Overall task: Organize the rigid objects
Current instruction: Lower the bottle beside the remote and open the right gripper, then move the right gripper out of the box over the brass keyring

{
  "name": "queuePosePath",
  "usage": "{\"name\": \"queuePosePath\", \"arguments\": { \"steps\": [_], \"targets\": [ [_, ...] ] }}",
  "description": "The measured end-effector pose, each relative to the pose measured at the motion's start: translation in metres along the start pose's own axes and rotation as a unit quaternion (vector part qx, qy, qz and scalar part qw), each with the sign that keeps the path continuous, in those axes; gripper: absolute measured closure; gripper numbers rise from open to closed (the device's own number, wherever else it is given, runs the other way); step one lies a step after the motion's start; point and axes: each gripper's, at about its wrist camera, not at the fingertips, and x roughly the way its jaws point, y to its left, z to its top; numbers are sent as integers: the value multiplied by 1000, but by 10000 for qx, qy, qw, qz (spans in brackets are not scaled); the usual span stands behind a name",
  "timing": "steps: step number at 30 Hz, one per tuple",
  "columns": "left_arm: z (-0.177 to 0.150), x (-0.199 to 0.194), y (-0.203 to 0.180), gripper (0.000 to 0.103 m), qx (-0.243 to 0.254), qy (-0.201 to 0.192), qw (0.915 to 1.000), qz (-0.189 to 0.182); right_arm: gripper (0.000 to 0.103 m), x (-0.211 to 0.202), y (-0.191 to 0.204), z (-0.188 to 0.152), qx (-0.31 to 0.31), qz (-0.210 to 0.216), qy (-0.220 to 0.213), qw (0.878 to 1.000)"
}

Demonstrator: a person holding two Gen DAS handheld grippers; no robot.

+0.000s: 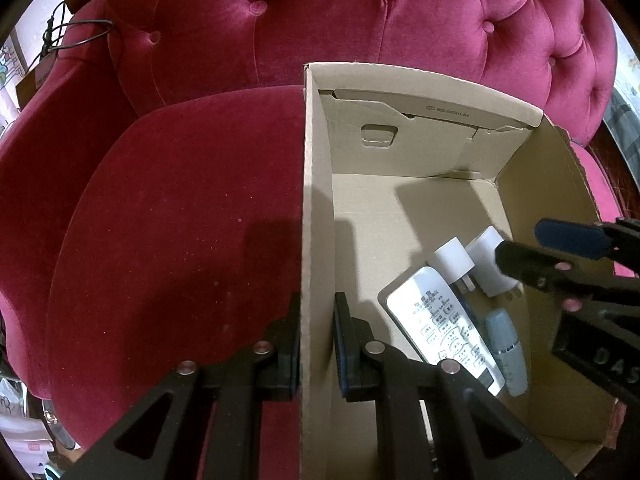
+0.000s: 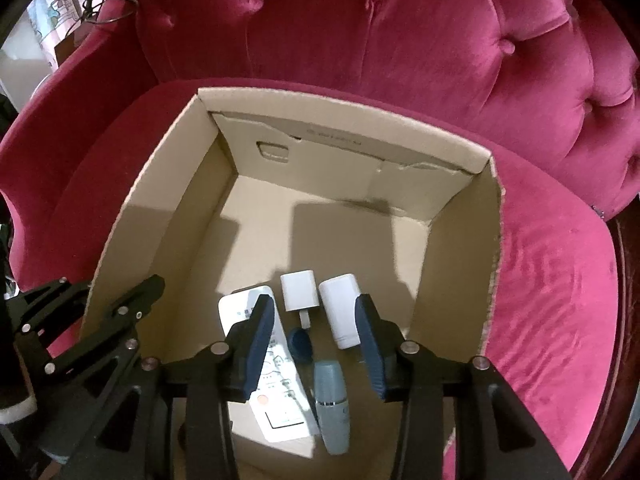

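An open cardboard box (image 1: pixel 420 76) sits on a red velvet armchair seat (image 1: pixel 180 240). My left gripper (image 1: pixel 318 304) is shut on the box's left wall; it also shows at the left of the right wrist view (image 2: pixel 112 296). On the box floor lie a white remote control (image 2: pixel 276 384), a white plug adapter (image 2: pixel 299 291), a white bottle (image 2: pixel 340 308), a grey-blue tube (image 2: pixel 332 408) and a small dark blue piece (image 2: pixel 300 344). My right gripper (image 2: pixel 314 304) hangs open just above these items, touching none; in the left wrist view it (image 1: pixel 520 240) reaches in over the box's right side.
The tufted chair back (image 2: pixel 400 40) rises behind the box (image 2: pixel 340 100), and padded armrests (image 2: pixel 560 300) flank it. A thin cable (image 1: pixel 80 32) hangs over the left arm. The far half of the box floor is bare.
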Motion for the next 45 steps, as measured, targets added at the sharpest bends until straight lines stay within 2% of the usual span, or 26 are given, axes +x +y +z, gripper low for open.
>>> {"name": "queuePosePath", "arguments": {
  "steps": [5,8,10,16,27,45],
  "targets": [
    [0,0,-1,88,10,1,10000,20,51,-16,-6,-1,15,-36,-78,10000],
    [0,0,-2,88,14,1,10000,26,34,-21,-10,0,46,-16,-77,10000],
    [0,0,-2,88,13,3,10000,27,18,-27,-14,0,102,15,-127,9999],
    [0,0,-1,89,18,1,10000,31,2,-47,-26,-1,138,-86,-277,9995],
    [0,0,-2,89,30,3,10000,55,0,-79,-61,-19,109,-542,-492,9973],
    [0,0,-3,89,30,-1,10000,57,0,-73,-137,-73,846,-996,-288,9910]
  ]
}}
